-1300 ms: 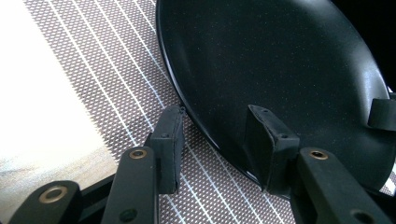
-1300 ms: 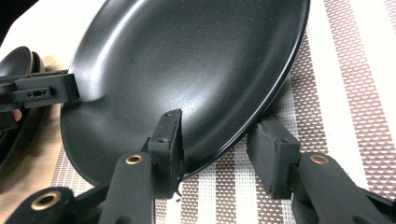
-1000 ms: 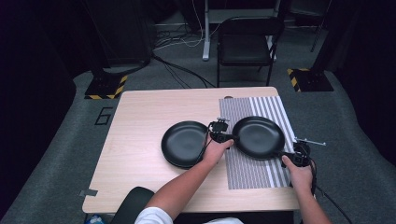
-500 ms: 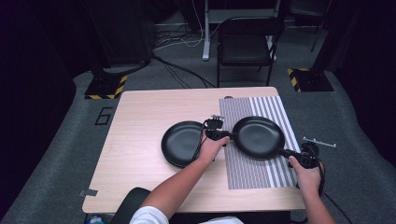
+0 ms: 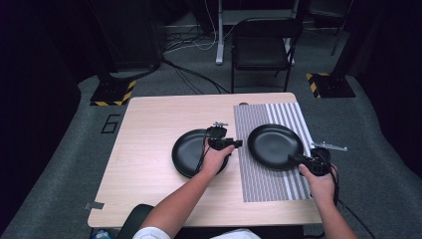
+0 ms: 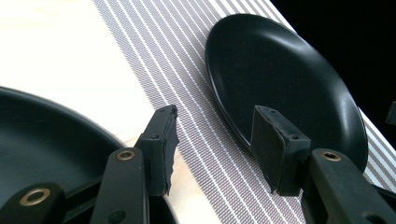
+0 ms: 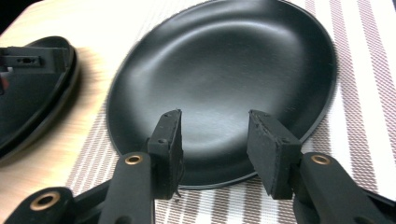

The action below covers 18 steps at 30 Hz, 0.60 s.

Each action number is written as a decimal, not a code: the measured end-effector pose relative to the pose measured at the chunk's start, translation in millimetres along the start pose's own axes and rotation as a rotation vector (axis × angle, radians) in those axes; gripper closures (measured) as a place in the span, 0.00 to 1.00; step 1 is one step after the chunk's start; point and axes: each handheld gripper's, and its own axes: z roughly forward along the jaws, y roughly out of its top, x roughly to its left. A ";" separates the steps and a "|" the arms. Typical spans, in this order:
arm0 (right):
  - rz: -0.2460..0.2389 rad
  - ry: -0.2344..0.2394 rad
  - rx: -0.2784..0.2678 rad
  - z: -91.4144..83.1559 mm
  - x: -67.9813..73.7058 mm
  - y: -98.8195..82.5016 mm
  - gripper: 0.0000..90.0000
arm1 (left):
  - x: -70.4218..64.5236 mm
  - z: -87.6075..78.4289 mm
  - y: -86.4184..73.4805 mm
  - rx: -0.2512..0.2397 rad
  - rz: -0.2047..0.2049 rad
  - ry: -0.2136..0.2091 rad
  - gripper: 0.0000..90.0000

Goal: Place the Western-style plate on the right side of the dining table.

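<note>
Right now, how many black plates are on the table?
2. One black plate sits on the bare wood, under the left gripper. The other plate lies on the striped mat, by the right gripper. None looks hidden.

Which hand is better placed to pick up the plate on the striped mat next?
Right, probably. The right gripper sits at the near rim of the plate on the mat, its open jaws facing that rim. The left gripper hovers over the other plate on bare wood.

the right gripper (image 7: 214, 140) hovers with its jaws apart over the near rim of a black plate (image 7: 224, 70) on a striped mat (image 7: 369, 116); another black plate (image 7: 32, 107) lies far left.
</note>
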 end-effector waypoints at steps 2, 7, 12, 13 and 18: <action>-0.005 0.010 -0.010 -1.4 3.6 2.5 0.61 | 0.6 -6.0 0.5 -0.015 0.000 0.000 0.56; -0.016 0.028 -0.014 0.8 7.6 6.5 0.61 | 0.8 -20.6 3.0 -0.050 0.023 0.007 0.56; -0.036 0.048 0.002 1.9 15.5 7.1 0.60 | 8.8 -39.6 2.0 -0.072 0.056 0.032 0.56; -0.049 0.046 0.011 1.9 17.8 6.2 0.60 | 12.1 -43.0 1.6 -0.074 0.041 0.036 0.56; -0.080 0.076 0.020 2.4 24.8 2.9 0.59 | 26.6 -59.8 -1.0 -0.102 0.015 0.065 0.56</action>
